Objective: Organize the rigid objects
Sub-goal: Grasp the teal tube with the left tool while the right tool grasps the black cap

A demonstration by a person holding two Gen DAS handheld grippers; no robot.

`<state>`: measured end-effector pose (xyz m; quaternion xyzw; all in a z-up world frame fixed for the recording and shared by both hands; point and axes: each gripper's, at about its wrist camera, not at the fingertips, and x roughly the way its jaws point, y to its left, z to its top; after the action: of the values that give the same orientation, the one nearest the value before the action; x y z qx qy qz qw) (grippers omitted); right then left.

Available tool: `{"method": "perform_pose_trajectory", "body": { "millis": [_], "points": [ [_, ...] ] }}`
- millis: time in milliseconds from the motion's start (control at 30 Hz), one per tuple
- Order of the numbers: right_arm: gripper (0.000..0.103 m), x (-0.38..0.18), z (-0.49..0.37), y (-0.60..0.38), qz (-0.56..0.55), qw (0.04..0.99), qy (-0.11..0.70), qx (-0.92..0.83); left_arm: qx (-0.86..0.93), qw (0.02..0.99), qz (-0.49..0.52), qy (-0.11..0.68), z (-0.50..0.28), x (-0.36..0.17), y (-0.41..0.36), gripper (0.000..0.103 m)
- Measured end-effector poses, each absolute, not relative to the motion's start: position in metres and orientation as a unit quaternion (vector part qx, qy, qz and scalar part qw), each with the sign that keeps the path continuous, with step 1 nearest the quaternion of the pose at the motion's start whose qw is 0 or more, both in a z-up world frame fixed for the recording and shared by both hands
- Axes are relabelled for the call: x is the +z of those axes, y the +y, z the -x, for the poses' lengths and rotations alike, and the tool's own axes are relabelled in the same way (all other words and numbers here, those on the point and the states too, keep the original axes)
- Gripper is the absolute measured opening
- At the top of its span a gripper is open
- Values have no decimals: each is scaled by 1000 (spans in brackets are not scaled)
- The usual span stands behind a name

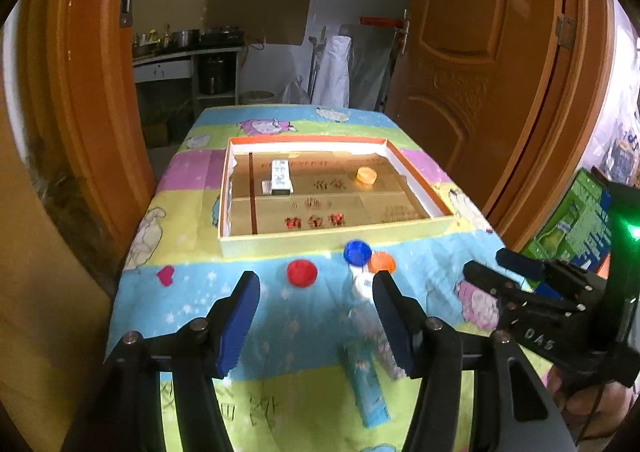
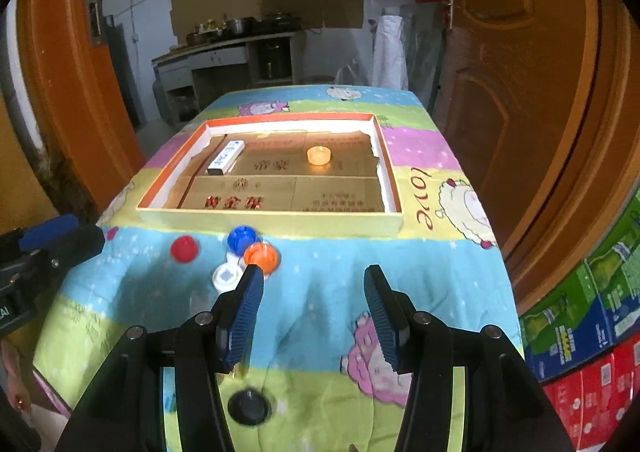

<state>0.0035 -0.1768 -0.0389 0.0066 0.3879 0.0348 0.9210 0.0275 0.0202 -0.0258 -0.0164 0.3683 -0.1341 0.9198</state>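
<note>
Red cap, blue cap, orange cap and white cap lie on the patterned cloth just before the shallow cardboard tray. Inside the tray are a white box and a yellow cap. A pale blue tube lies near the front edge. My left gripper hangs open above the red cap, holding nothing. My right gripper is open and holds nothing, to the right of the orange cap and white cap. A black round thing lies under it.
Orange doors flank the table on both sides. Stacked green and red cartons stand at the right. A kitchen counter sits behind the table's far end. The cloth drops off at the table's edges.
</note>
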Motion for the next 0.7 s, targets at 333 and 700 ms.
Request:
{"method": "perform_pose_trajectory", "body": {
  "millis": [333, 700],
  "points": [
    [54, -55, 28, -176, -12, 914, 404, 32, -145, 905, 11, 401, -14, -58, 15, 49],
    [54, -71, 45, -171, -12, 909, 415, 31, -161, 893, 18, 420, -8, -88, 3, 49]
  ]
}}
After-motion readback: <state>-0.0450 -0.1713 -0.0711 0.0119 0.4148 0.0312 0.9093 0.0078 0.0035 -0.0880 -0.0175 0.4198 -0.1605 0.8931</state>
